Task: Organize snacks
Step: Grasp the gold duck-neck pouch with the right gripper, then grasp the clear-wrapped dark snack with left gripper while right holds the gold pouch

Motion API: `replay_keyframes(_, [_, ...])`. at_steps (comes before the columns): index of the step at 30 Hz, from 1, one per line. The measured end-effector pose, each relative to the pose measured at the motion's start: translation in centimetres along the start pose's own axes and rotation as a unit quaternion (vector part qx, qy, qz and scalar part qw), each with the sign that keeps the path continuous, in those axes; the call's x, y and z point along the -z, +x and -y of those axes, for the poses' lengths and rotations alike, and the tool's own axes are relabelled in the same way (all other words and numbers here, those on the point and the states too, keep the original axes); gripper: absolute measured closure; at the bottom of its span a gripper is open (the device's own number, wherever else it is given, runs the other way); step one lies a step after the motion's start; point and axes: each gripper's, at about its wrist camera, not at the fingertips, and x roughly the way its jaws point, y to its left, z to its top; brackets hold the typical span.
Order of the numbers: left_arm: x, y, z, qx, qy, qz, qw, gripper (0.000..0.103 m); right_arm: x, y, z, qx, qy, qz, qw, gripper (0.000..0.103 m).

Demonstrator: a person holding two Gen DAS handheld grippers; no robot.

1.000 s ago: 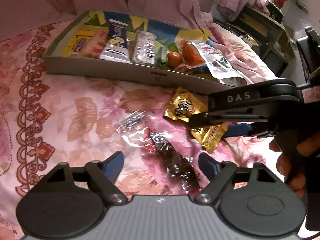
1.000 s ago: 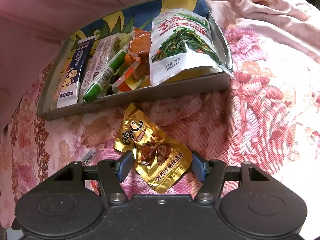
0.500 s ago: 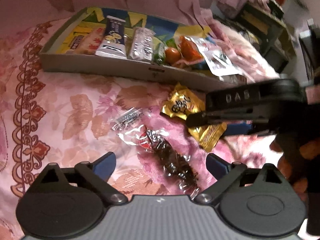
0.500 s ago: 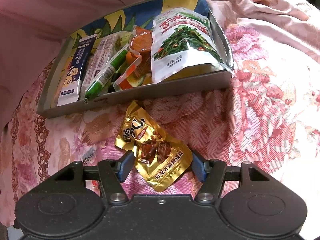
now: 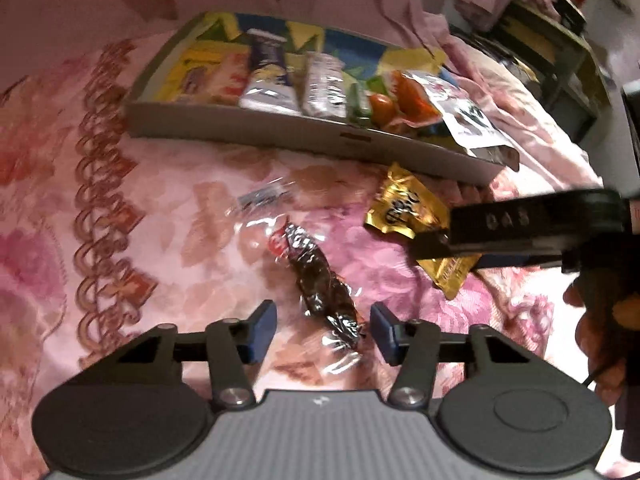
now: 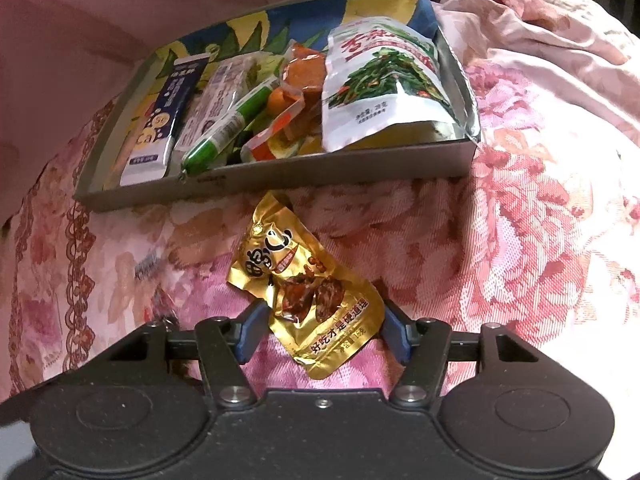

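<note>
A dark snack in a clear wrapper (image 5: 320,284) lies on the pink flowered cloth, its near end between my left gripper's (image 5: 323,330) blue pads. The jaws are closing and gaps still show on both sides of it. A gold snack packet (image 6: 312,300) sits between my right gripper's (image 6: 323,332) pads, which are closing and touch both of its edges. In the left wrist view, the right gripper (image 5: 430,248) reaches in from the right over the gold packet (image 5: 404,208). A grey tray (image 6: 320,176) of packed snacks stands just beyond.
The tray (image 5: 280,136) holds several packets, among them a white and green pouch (image 6: 380,80) and a green stick (image 6: 228,128). A small clear wrapper (image 5: 260,196) lies left of the dark snack. A hand (image 5: 600,320) holds the right gripper. Dark furniture (image 5: 560,52) stands at the far right.
My left jaws spread wider, then narrowed around the dark snack, and the left view shifted a little. The right pads have drawn in slightly on the gold packet.
</note>
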Motion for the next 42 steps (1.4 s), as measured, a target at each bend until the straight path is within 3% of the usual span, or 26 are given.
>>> replay_keyframes(4, [0.2,-0.9,-1.3,-0.002,-0.016,-0.013,0.9998,0.053,1.0,-0.4,-0.6,-0.001,-0.017,-0.006,1.000,0.048])
replay_keyframes(9, [0.8,-2.4,-2.6,-0.017,-0.027,-0.029,0.9991,0.056,2.5,-1.0,-1.8,-0.014,-0.041,-0.017,0.999,0.050])
replay_keyframes(12, [1.1,-3.1,-3.3,-0.007,-0.047,-0.027,0.9985,0.052,3.0,-1.4,-2.1,-0.023,-0.041,-0.018,0.999,0.050])
replay_keyframes(15, [1.2,-3.4,-3.2,-0.006,-0.051,-0.017,0.9986,0.037,2.9,-1.9,-1.7,-0.017,-0.020,-0.011,1.000,0.045])
replay_keyframes(19, [1.1,-3.1,-1.6,-0.024,-0.005,-0.001,0.9997,0.021,2.5,-2.3,-0.6,-0.016,0.020,0.009,1.000,0.037])
replay_keyframes(26, [0.7,-1.0,1.0,-0.066,0.074,0.009,0.9950,0.018,1.5,-0.7,-0.4,-0.033,0.043,0.030,0.998,0.028])
replay_keyframes(31, [0.7,-0.3,0.9,-0.084,0.085,0.008,0.9928,0.028,1.0,0.7,-1.9,-0.018,0.002,0.053,0.998,0.018])
replay_keyframes(35, [0.6,-0.5,0.7,-0.083,0.079,0.010,0.9934,0.036,1.2,1.1,-3.0,-0.006,-0.035,0.051,0.998,0.019])
replay_keyframes(37, [0.7,-0.6,0.8,-0.094,0.088,0.013,0.9916,0.049,1.6,1.3,-3.8,0.021,-0.075,0.048,0.996,0.029])
replay_keyframes(42, [0.8,-1.0,0.4,-0.089,0.077,0.017,0.9928,0.052,2.2,0.8,-4.5,0.036,-0.107,0.055,0.992,0.047])
